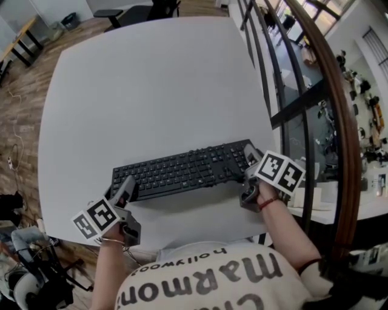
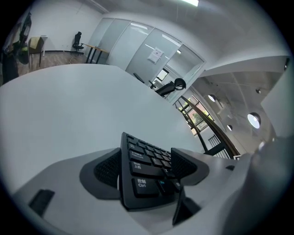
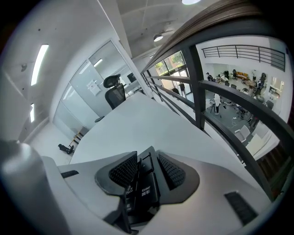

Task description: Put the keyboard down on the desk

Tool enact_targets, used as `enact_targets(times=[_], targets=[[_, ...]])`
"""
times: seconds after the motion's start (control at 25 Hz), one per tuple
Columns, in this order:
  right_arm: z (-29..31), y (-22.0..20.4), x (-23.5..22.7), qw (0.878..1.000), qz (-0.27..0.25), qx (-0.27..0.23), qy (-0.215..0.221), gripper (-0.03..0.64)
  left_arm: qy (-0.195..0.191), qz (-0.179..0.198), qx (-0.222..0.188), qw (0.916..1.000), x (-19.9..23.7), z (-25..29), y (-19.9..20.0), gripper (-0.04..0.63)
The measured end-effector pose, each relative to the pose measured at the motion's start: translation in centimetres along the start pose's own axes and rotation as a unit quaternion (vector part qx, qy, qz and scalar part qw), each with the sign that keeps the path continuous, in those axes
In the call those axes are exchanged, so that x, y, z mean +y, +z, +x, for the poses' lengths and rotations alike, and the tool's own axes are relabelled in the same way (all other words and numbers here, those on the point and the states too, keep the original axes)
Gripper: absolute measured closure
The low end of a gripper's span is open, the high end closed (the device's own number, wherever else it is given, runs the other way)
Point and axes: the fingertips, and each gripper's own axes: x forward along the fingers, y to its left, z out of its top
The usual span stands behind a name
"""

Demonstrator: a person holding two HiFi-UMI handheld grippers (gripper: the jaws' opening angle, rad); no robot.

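A black keyboard (image 1: 182,171) lies lengthwise across the near part of the white desk (image 1: 151,91), close to its front edge. My left gripper (image 1: 124,191) is shut on the keyboard's left end, and the Ctrl corner (image 2: 142,183) sits between its ribbed pads (image 2: 108,170). At the other end my right gripper (image 1: 250,160) is shut on the keyboard, with the Enter key (image 3: 146,189) between its pads (image 3: 124,172). Whether the keyboard rests on the desk or hangs just above it, I cannot tell.
A dark railing with a wooden handrail (image 1: 339,121) and glass runs along the desk's right side, over a lower floor. A black office chair (image 1: 163,7) stands beyond the far edge. Wooden floor (image 1: 18,109) lies to the left. The person's torso is at the front edge.
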Motion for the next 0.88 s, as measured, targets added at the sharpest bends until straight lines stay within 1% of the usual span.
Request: enact_targets(times=[0.12, 0.36, 0.6, 0.88], targets=[[0.0, -0.2, 0.2, 1.000, -0.003, 0.000, -0.001, 0.460, 0.005, -0.009, 0.002, 0.9999, 0.5, 0.0, -0.1, 0.267], [0.0, -0.3, 0.1, 1.000, -0.004, 0.001, -0.010, 0.460, 0.007, 0.004, 0.006, 0.9999, 0.8, 0.1, -0.4, 0.273], [-0.2, -0.1, 0.4, 1.000, -0.015, -0.006, -0.019, 0.460, 0.015, -0.015, 0.020, 0.9996, 1.6, 0.8, -1.0, 0.276], [0.0, -0.2, 0.4, 1.000, -0.015, -0.003, -0.016, 0.460, 0.027, -0.023, 0.014, 0.9993, 2.0, 1.0, -1.0, 0.287]])
